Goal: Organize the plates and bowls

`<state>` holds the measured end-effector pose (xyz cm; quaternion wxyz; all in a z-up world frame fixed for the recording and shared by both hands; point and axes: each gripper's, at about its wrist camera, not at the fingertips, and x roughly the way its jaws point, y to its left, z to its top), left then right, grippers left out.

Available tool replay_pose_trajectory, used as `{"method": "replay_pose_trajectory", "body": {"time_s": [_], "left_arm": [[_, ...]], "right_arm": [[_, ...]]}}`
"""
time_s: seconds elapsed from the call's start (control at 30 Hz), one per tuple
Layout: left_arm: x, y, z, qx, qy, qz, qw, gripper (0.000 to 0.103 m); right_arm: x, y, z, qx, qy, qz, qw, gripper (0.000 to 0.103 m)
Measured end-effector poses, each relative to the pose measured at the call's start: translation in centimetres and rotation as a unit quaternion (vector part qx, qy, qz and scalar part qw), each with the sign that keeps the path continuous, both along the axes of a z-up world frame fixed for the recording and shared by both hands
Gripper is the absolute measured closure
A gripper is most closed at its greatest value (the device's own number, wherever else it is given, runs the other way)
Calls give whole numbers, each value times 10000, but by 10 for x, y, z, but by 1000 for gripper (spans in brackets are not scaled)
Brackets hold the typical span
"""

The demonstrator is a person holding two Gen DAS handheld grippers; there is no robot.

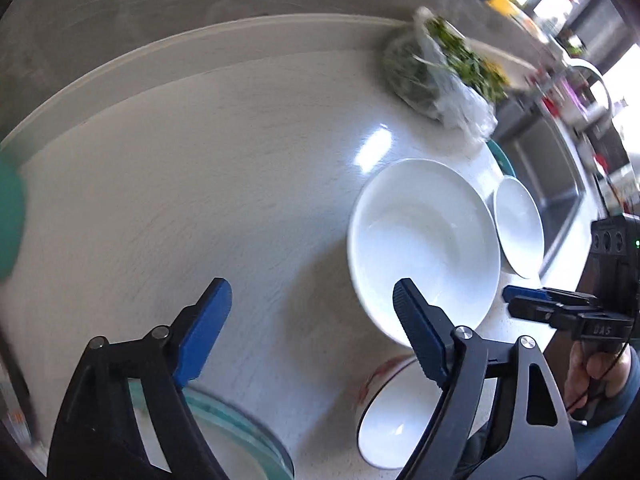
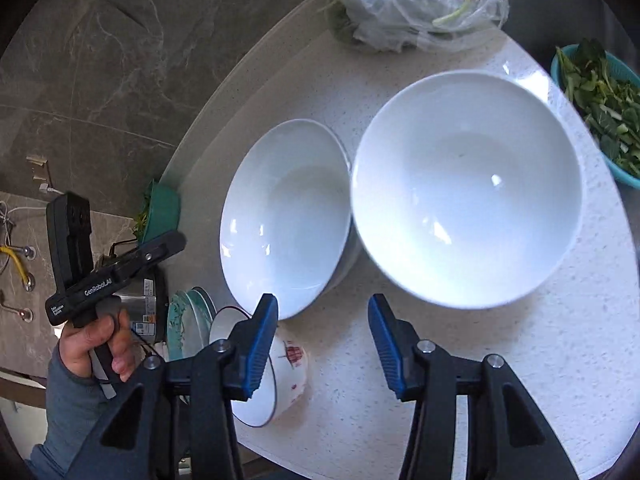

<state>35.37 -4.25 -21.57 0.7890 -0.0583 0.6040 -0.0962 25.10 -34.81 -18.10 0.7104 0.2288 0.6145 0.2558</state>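
Blue fingers point(image 2: 260, 352) below white bowls point(image 2: 466, 188)

I see a pale speckled table point(image 2: 500, 360); two white bowls point(image 2: 466, 188) at centre; bagged greens point(image 2: 416, 12) at twelve o'clock; patterned bowl point(image 2: 288, 372) at seven.

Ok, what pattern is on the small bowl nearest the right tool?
White with red painted markings and a dark rim; right wrist view shows it best.

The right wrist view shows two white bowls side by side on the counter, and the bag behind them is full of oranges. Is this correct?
Not quite. The two white bowls, the left bowl and the larger bowl, do sit side by side on the counter, but the plastic bag behind them holds leafy green vegetables, not oranges. The right wrist view shows this clearly.
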Motion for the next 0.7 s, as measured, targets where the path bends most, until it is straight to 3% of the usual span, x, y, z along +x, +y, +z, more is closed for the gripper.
{"method": "replay_pose_trajectory", "body": {"time_s": [0.33, 0.37, 0.4, 0.43, 0.47, 0.5, 0.7], "left_arm": [[38, -27, -52, -114, 465, -980, 9940, 31], [40, -29, -55, -140, 482, -1049, 9932, 40], [43, -32, -58, -136, 481, -1107, 9926, 57], [44, -35, -61, -78, 456, -1127, 9926, 69], [46, -36, -65, -31, 455, -1147, 9924, 85], [49, -38, -69, -36, 468, -1176, 9920, 88], [52, -42, -78, -33, 427, -1289, 9907, 91]], "right_arm": [[5, 38, -24, -344, 157, -842, 9957, 53], [6, 43, -24, -429, 87, -845, 9955, 55], [7, 43, -24, -531, 49, -850, 9950, 58], [8, 46, -24, -604, 4, -847, 9946, 63], [10, 48, -24, -673, -22, -839, 9942, 75], [12, 46, -25, -708, -7, -855, 9938, 80], [17, 49, -24, -816, -88, -854, 9930, 81]]}}
